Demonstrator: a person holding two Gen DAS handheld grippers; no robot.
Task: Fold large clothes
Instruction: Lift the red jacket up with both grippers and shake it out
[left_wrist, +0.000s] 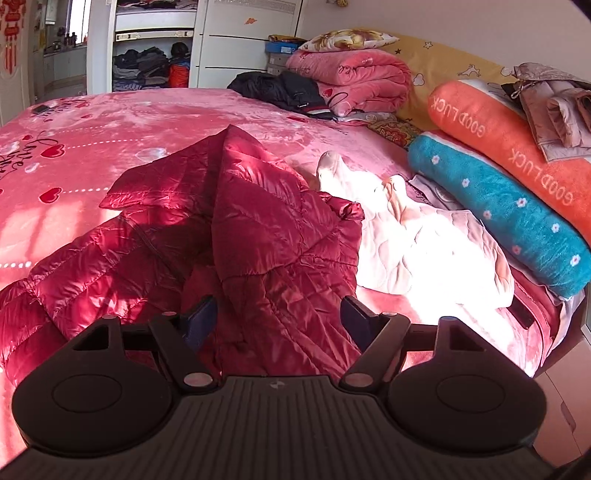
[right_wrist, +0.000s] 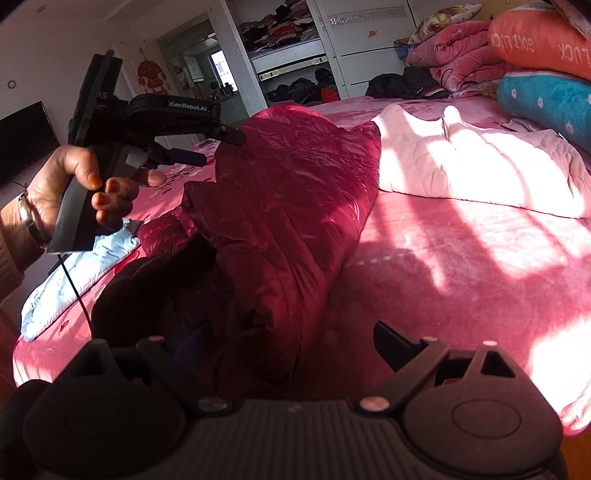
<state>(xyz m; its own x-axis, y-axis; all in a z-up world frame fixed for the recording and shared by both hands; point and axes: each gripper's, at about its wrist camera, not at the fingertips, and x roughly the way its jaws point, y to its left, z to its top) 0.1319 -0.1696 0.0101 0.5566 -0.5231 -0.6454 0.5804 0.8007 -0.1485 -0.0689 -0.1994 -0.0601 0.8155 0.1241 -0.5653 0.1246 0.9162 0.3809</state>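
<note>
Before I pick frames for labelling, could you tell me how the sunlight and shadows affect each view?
Left wrist view: sunlight washes out the pale quilt, while the red jacket is patchy with shadow. Right wrist view: striped glare on the bedspread, the jacket's lower part nearly black, and strong fisheye bending at the edges.

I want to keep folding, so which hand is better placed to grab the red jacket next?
Probably the right. The right tongs sit low with the red jacket already between open fingers, while the left tongs hang above it.
</note>
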